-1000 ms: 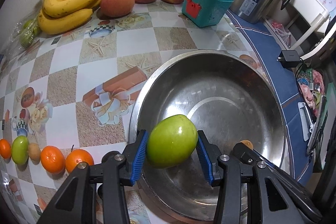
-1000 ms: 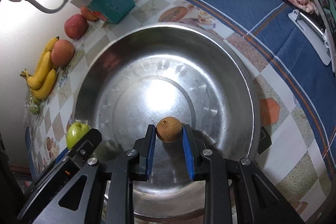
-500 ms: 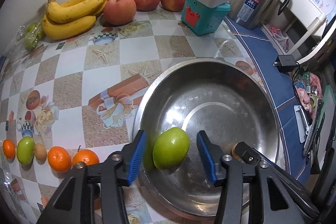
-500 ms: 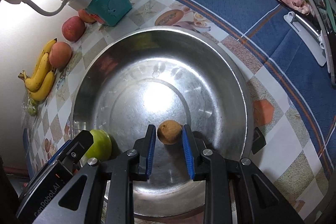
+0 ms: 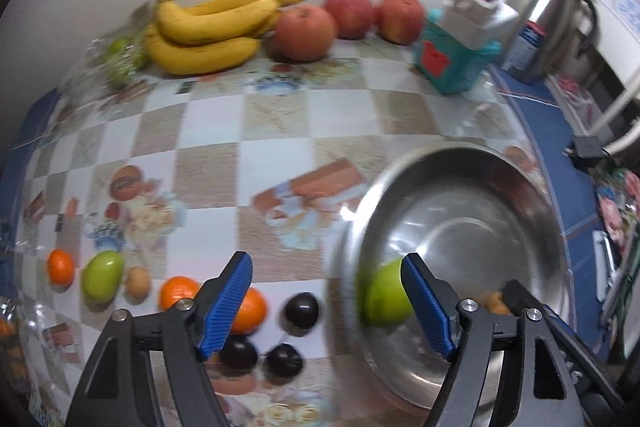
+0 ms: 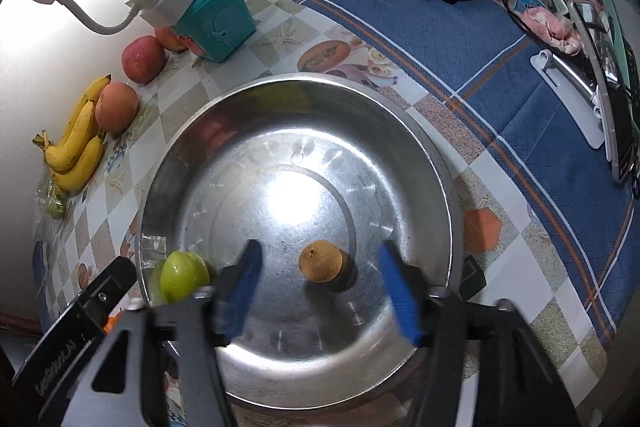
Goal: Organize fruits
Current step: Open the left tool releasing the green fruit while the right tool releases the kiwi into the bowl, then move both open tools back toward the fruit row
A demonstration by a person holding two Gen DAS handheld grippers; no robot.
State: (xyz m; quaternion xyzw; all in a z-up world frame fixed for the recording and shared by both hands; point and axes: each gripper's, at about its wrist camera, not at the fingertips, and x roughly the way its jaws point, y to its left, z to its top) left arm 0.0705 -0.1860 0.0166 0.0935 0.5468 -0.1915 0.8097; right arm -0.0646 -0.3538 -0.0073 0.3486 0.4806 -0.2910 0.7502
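1. My left gripper (image 5: 326, 301) is spread wide and holds nothing; its blue pads straddle the rim of the steel bowl (image 5: 516, 171), one over the tablecloth, one over the bowl.
2. The green apple (image 5: 384, 297) lies inside the bowl against its near-left wall, partly hidden behind my left gripper's right pad.
3. My right gripper (image 6: 326, 293) is also spread apart, empty, hovering above the bowl (image 6: 256, 107).
4. The small brown fruit (image 6: 320, 261) sits on the bowl's floor between my right fingers, touching neither one.
5. From the right wrist view the green apple (image 6: 184, 275) rests at the bowl's left edge, well apart from the brown fruit.
6. On the checked tablecloth (image 5: 276, 115) left of the bowl lie oranges (image 5: 178, 291), another green fruit (image 5: 102, 275) and dark plums (image 5: 301, 309); bananas (image 5: 208, 31) and red apples (image 5: 304, 33) sit by the wall.
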